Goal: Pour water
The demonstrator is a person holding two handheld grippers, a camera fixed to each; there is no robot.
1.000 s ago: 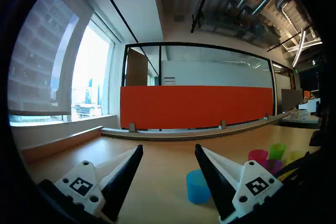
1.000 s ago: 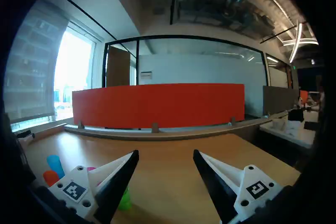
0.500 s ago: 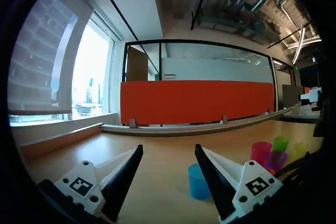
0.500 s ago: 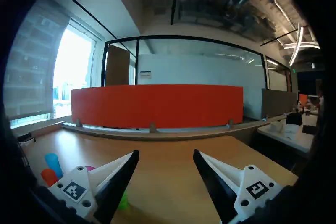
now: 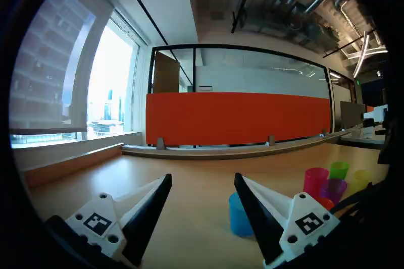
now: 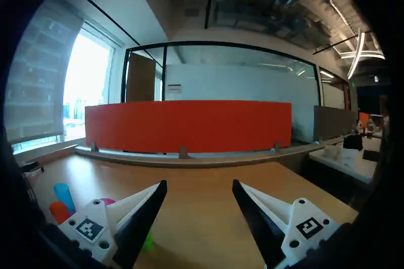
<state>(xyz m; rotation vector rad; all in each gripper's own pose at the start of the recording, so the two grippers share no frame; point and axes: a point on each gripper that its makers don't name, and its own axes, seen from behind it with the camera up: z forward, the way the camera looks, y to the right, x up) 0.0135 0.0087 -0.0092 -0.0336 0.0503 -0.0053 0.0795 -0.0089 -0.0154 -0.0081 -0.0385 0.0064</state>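
My left gripper [image 5: 202, 180] is open above the wooden desk [image 5: 192, 188], nothing between its fingers. A blue cup [image 5: 237, 214] stands just behind its right finger, partly hidden. Further right are a pink cup [image 5: 315, 181], a purple cup [image 5: 333, 190], a green cup [image 5: 339, 169] and a yellow cup [image 5: 360, 179]. My right gripper [image 6: 198, 185] is open too, over bare desk [image 6: 202, 203]. At its lower left stand a blue cup [image 6: 63, 195], an orange cup [image 6: 58, 211], a pink cup rim [image 6: 107, 201] and a green cup [image 6: 147, 241], mostly hidden by the left finger.
An orange divider panel [image 5: 237, 118] runs along the desk's far edge. Windows [image 5: 108, 97] line the left side. Another desk with items [image 6: 348, 153] stands to the right. A dark shape [image 5: 376, 193] sits at the right edge of the left gripper view.
Both views have tilted down a little; the cups sit slightly higher in the left gripper view. Both grippers stay open as before.
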